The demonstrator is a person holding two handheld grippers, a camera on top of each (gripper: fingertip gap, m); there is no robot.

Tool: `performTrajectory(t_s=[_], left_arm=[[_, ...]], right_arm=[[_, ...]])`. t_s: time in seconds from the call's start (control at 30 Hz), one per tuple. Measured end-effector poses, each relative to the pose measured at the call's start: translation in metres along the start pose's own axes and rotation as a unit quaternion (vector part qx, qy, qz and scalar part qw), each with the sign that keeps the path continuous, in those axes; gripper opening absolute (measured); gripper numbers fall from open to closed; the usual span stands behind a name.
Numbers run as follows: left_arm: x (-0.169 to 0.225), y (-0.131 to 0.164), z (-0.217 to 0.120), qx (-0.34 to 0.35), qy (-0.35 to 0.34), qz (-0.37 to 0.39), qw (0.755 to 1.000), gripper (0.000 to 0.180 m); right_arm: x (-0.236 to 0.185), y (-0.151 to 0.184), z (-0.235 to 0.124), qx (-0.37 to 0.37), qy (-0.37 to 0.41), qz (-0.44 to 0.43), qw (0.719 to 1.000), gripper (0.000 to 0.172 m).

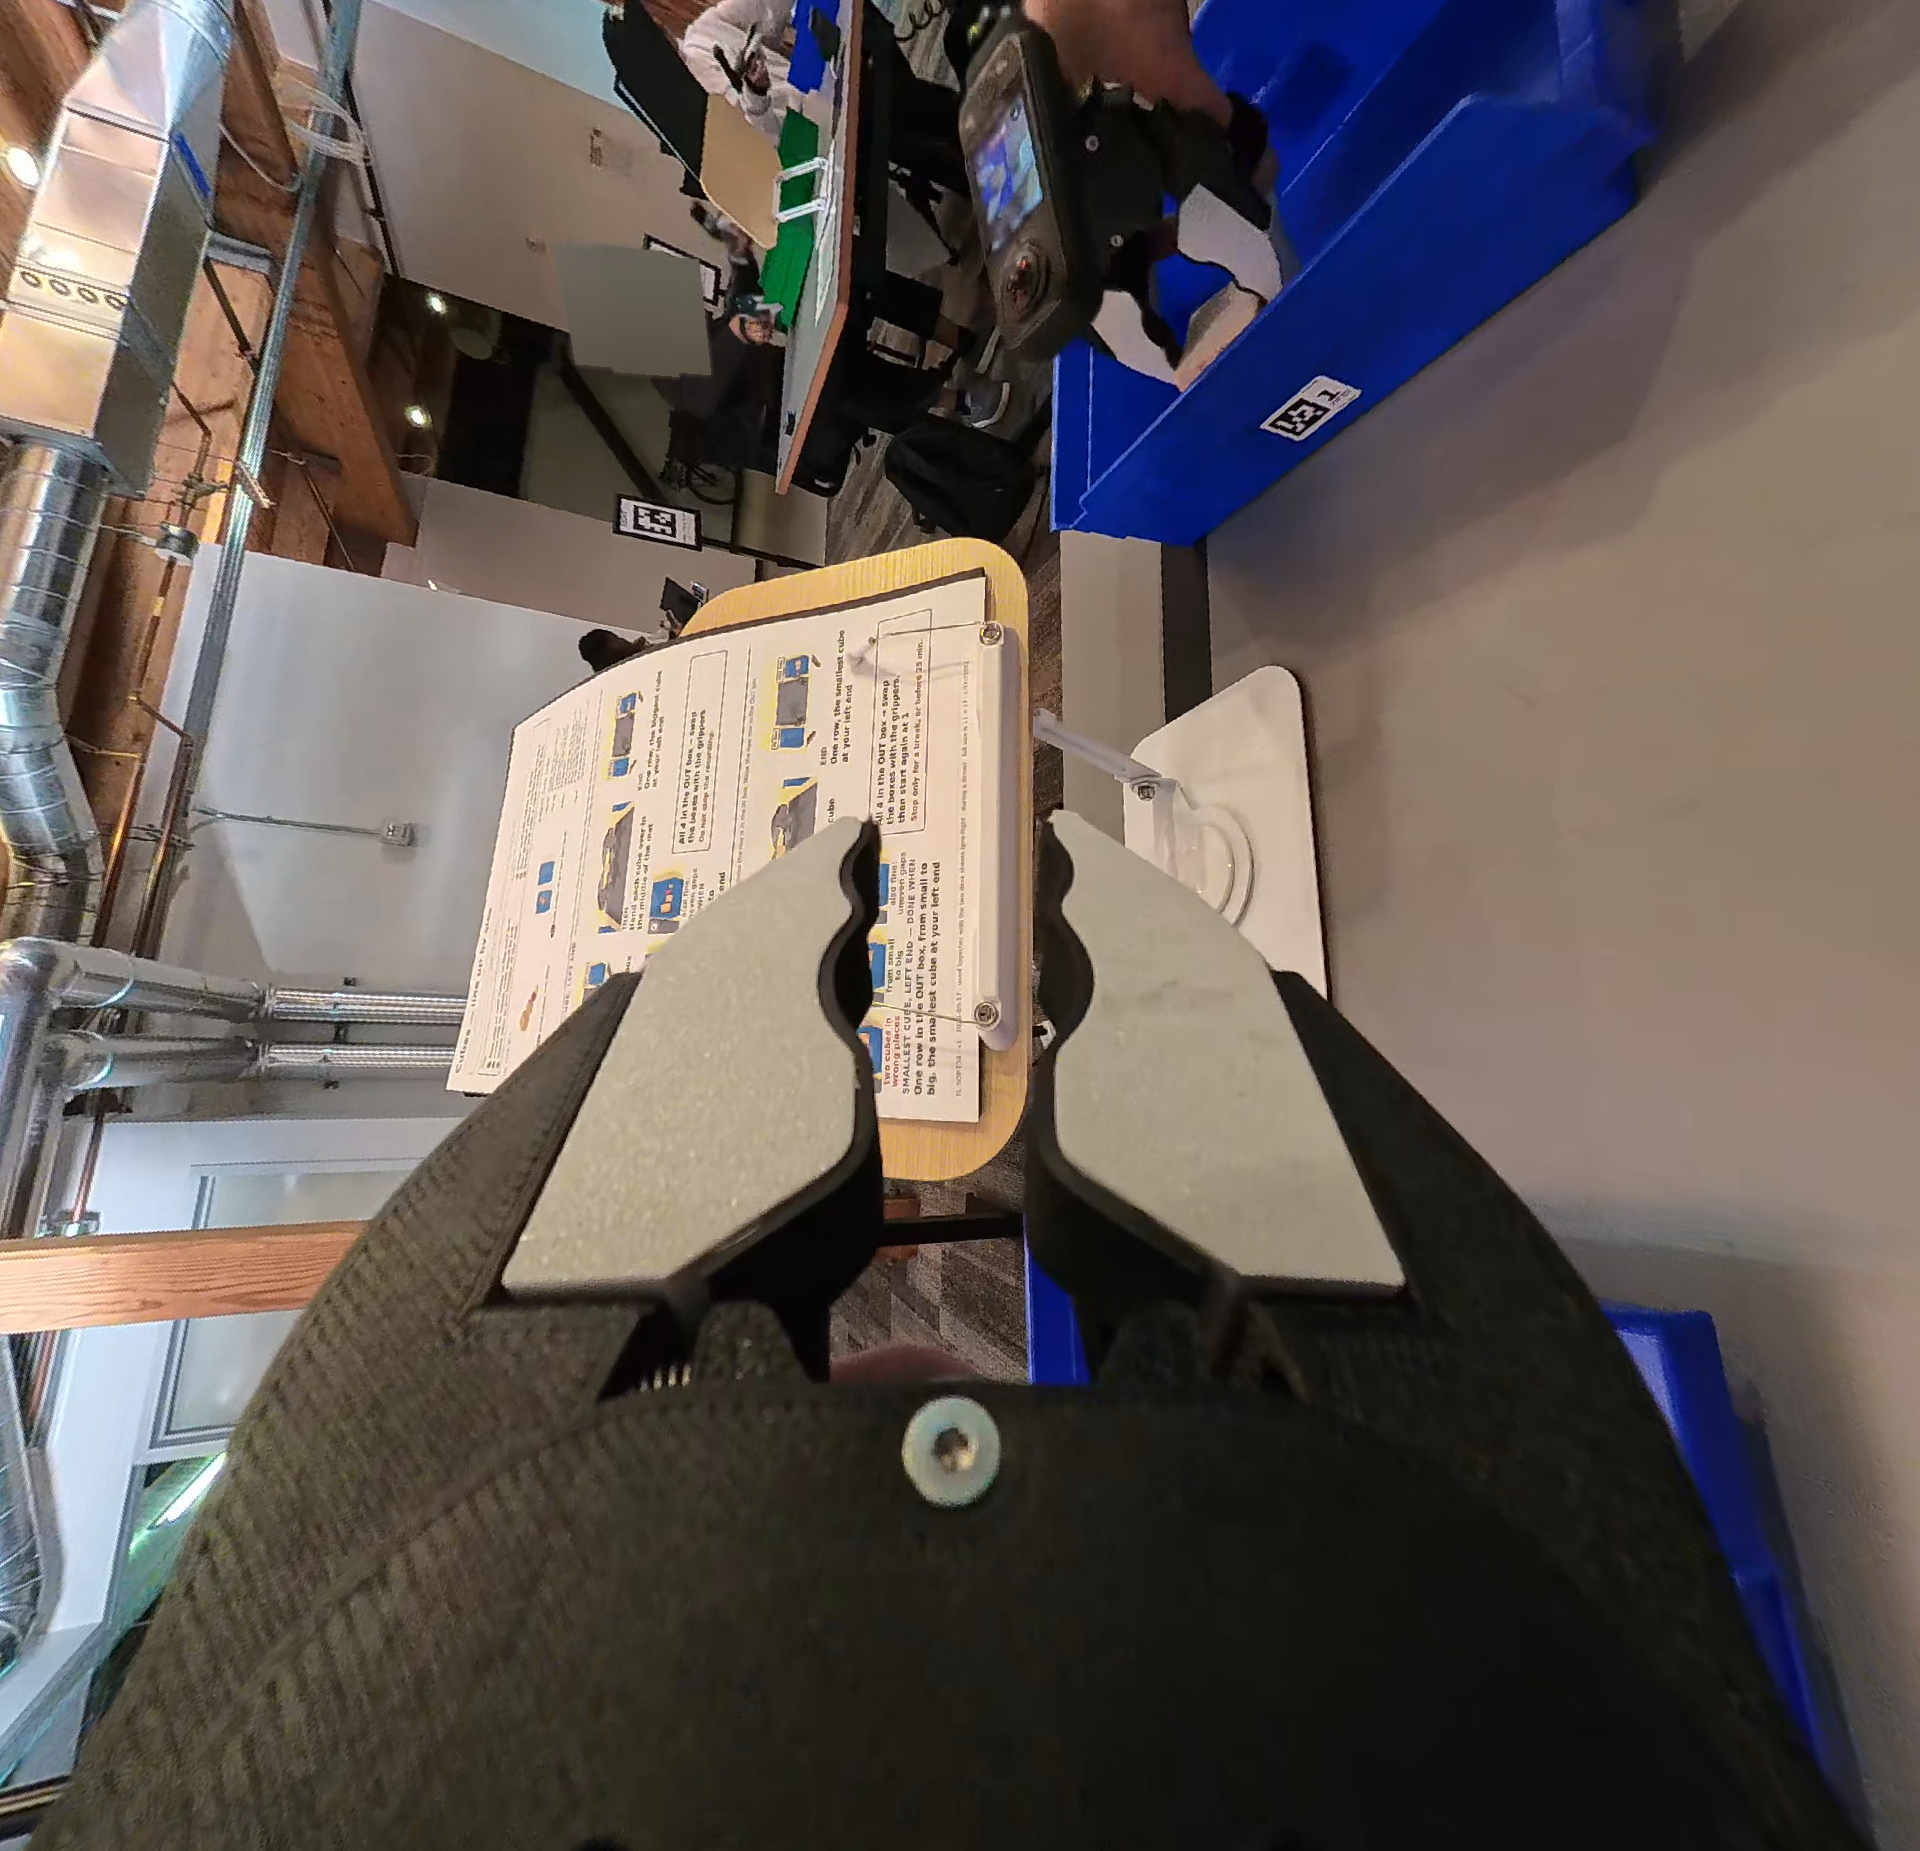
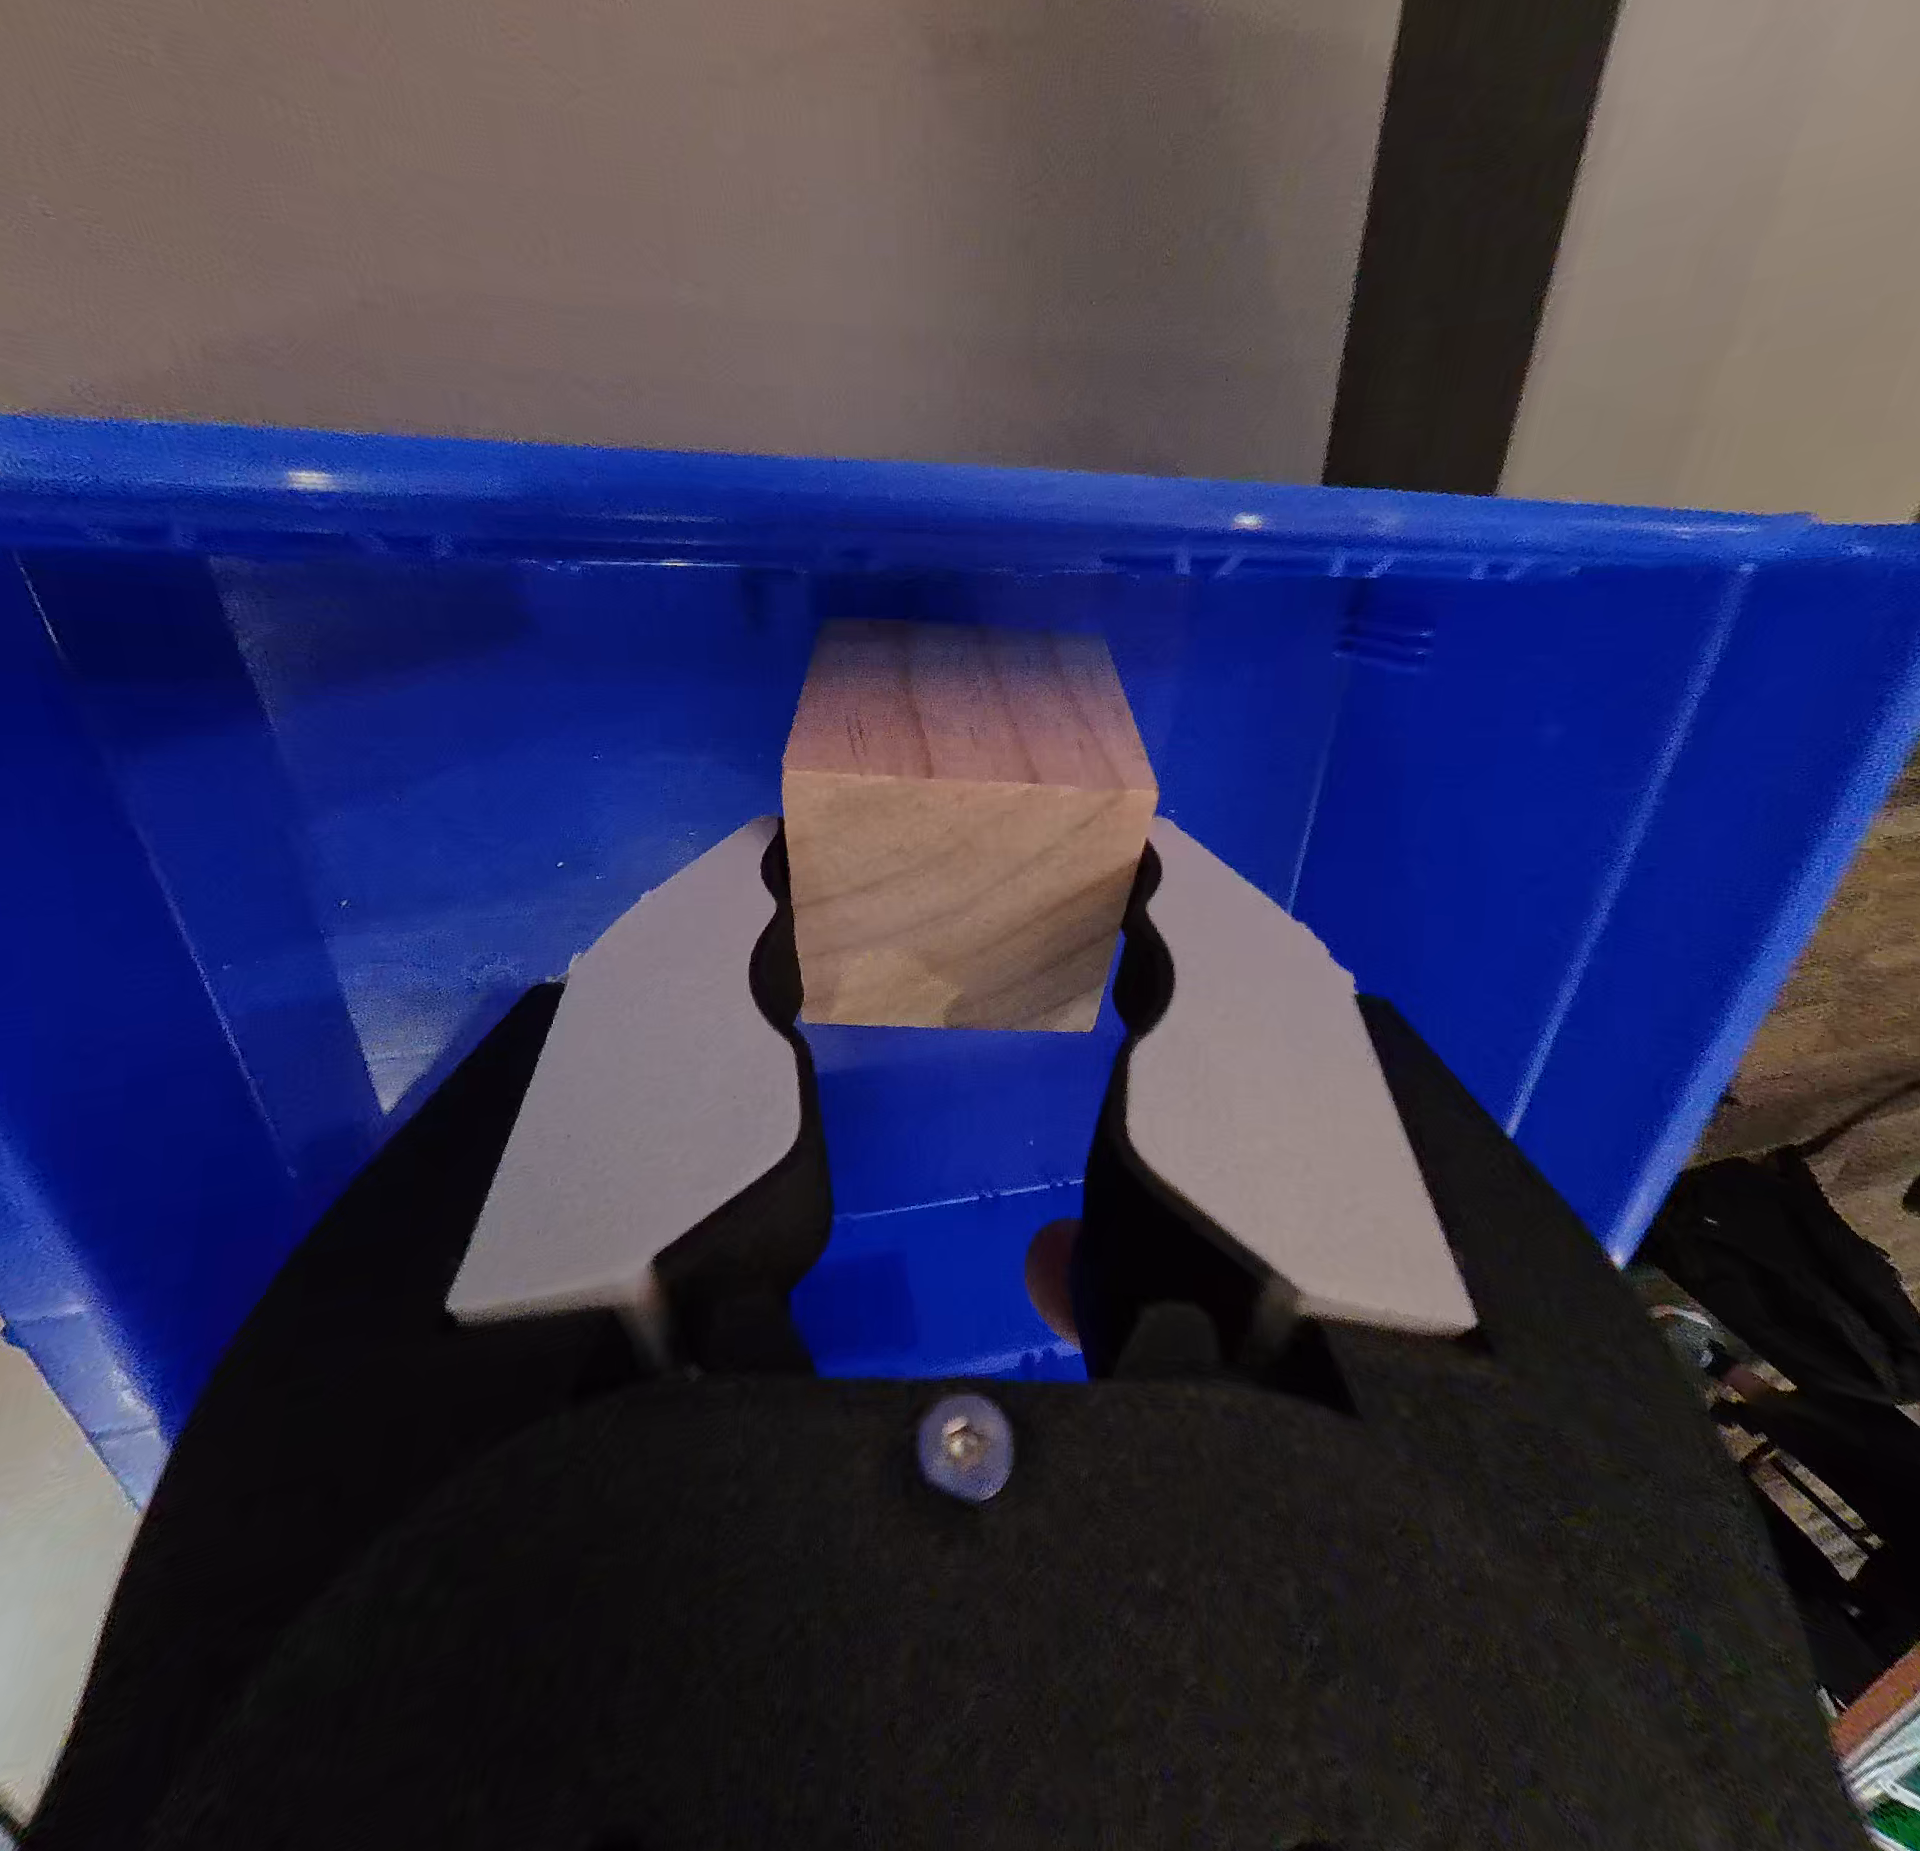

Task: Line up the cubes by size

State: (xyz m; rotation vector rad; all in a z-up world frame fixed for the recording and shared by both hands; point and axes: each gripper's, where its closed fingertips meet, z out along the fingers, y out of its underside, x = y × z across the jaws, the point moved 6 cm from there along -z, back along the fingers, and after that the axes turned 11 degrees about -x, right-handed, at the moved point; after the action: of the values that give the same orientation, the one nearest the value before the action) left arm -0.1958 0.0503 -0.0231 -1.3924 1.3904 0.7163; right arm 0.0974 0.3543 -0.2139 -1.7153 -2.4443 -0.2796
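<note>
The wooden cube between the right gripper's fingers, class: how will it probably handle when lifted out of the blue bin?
The wooden cube looks solid, so probably rigid. Its flat sides meet the right gripper pads squarely, so it likely won't roll. Smooth wood might slip slightly. The blue bin walls leave room.

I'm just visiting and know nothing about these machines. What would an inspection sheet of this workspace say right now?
Surface: grey table, mostly bare.
Job's things: one wooden cube inside a blue bin; a second blue bin at the near edge; no other cubes seen.
Clutter: instruction sheet on a wooden board, held by a white stand.
Grippers: left gripper holds nothing, fingers apart; right gripper closed on the cube's two sides.
Cables: nothing seen on the table.
Surroundings: metal ducts, another desk, a person seated there.
</note>
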Motion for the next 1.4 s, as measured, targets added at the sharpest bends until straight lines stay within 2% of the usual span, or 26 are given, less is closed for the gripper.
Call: performTrajectory(t_s=[0.2,0.67,0.77,0.87,1.03,1.23,1.3,1.4], left_arm=[[0.002,0.000,0.003,-0.004,0.005,0.002,1.000,0.027],[0.003,0.001,0.005,-0.006,0.009,0.004,1.000,0.028],[0.004,0.000,0.005,-0.005,0.011,0.004,1.000,0.028],[0.003,0.001,0.005,-0.007,0.011,0.004,1.000,0.029],[-0.004,0.011,-0.002,-0.020,-0.004,-0.007,1.000,0.031],[-0.021,0.051,-0.014,-0.094,-0.039,-0.046,0.994,0.040],[-0.025,0.063,-0.017,-0.117,-0.046,-0.060,0.990,0.042],[-0.027,0.077,-0.017,-0.146,-0.048,-0.072,0.986,0.043]], right_arm=[[-0.002,-0.007,0.015,-0.022,-0.039,-0.022,0.999,0.059],[0.002,-0.016,0.019,-0.018,-0.059,-0.032,0.998,0.059],[0.004,-0.016,0.018,-0.014,-0.056,-0.016,0.998,0.070],[0.005,-0.014,0.011,-0.014,-0.044,-0.012,0.999,0.071],[0.009,-0.006,-0.031,0.002,0.032,0.021,0.999,0.072],[-0.007,-0.001,-0.111,0.024,0.221,0.077,0.972,0.064],[-0.025,-0.013,-0.135,0.081,0.255,0.081,0.960,0.058],[-0.062,-0.050,-0.168,0.239,0.272,0.052,0.931,0.051]])
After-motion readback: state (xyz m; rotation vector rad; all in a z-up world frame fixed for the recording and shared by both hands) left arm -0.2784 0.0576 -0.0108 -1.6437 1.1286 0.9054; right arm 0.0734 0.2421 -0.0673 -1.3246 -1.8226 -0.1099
